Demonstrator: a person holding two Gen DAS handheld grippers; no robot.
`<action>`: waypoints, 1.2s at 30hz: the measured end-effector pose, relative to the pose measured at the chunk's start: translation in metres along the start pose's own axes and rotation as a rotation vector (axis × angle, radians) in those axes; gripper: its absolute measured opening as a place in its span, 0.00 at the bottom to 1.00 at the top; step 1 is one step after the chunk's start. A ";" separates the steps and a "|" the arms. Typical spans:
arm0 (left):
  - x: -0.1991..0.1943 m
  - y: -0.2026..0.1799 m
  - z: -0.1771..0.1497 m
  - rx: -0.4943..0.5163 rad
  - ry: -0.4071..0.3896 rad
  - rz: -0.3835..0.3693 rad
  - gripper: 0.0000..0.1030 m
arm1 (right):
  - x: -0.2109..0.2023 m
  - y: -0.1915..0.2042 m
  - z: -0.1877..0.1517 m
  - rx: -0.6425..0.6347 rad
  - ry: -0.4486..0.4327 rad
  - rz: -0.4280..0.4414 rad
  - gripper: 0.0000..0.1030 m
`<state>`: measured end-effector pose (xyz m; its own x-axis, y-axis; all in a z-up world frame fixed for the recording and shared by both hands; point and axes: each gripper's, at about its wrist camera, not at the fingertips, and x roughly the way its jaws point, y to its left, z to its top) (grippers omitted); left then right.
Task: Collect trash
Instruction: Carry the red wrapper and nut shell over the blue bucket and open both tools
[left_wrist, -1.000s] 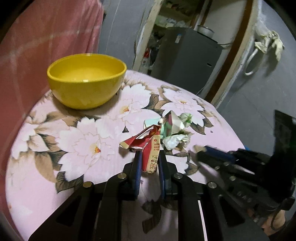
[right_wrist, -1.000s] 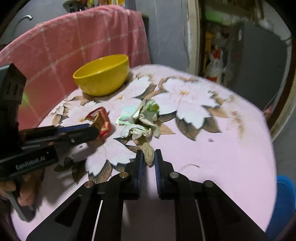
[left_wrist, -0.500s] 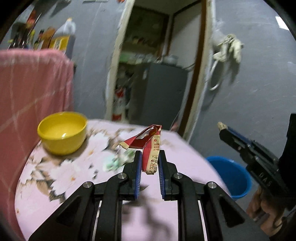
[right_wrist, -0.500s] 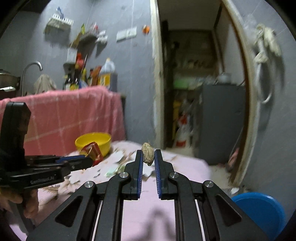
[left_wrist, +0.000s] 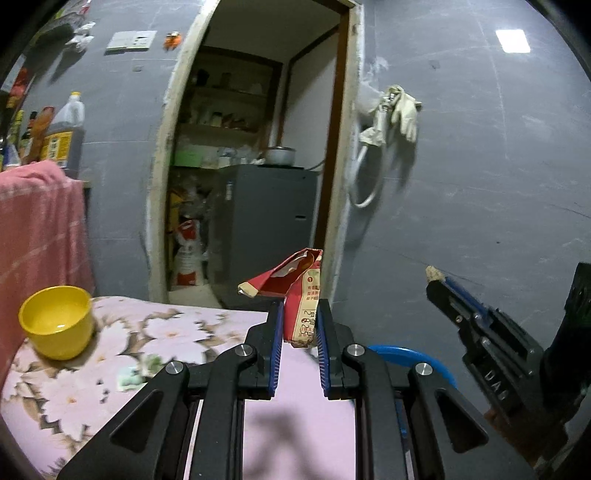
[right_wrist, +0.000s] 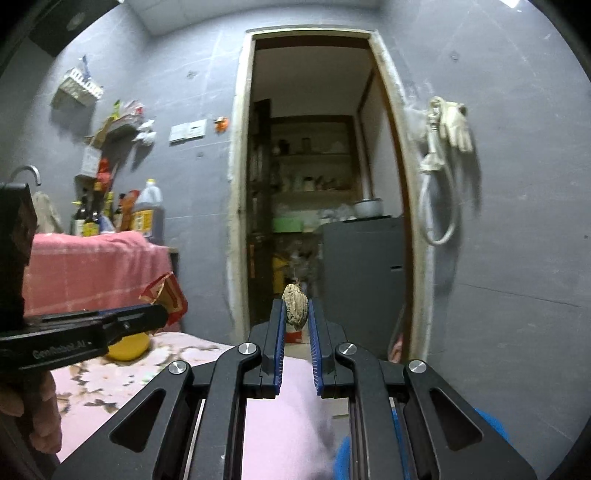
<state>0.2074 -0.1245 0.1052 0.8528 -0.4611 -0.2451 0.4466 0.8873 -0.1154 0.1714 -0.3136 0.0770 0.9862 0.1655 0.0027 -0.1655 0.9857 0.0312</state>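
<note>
My left gripper (left_wrist: 300, 314) is shut on a crumpled red snack wrapper (left_wrist: 301, 291), held up in the air above the pink flowered tablecloth (left_wrist: 155, 339). My right gripper (right_wrist: 295, 314) is shut on a small tan nut shell (right_wrist: 294, 307), also lifted and pointing level at the doorway. In the left wrist view the right gripper (left_wrist: 436, 280) shows at the right with the shell at its tip. The right wrist view shows the left gripper (right_wrist: 159, 317) at the left, the red wrapper (right_wrist: 166, 297) sticking out of it. A blue bin (left_wrist: 410, 356) lies beyond the table's edge.
A yellow bowl (left_wrist: 57, 321) stands on the table at the left. Paper scraps (left_wrist: 129, 380) lie on the cloth. A pink-draped counter (right_wrist: 92, 273) holds bottles (right_wrist: 146, 212). Ahead is an open doorway (right_wrist: 317, 184) with a grey cabinet (right_wrist: 364, 273); gloves (right_wrist: 448, 123) hang on the wall.
Both grippers have risen off the table with their pieces of trash and tilted up, so the views now face the doorway and wall. The blue bin has come into sight.
</note>
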 end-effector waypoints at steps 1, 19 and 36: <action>0.004 -0.004 0.000 0.002 0.003 -0.007 0.14 | 0.000 -0.005 -0.002 0.004 0.001 -0.008 0.10; 0.091 -0.072 -0.017 0.027 0.160 -0.109 0.14 | 0.010 -0.112 -0.038 0.212 0.157 -0.259 0.10; 0.179 -0.083 -0.048 -0.031 0.418 -0.174 0.14 | 0.028 -0.144 -0.066 0.328 0.346 -0.331 0.11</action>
<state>0.3099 -0.2802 0.0243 0.5804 -0.5655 -0.5860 0.5601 0.7995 -0.2168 0.2225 -0.4490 0.0065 0.9182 -0.0949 -0.3847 0.2151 0.9348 0.2828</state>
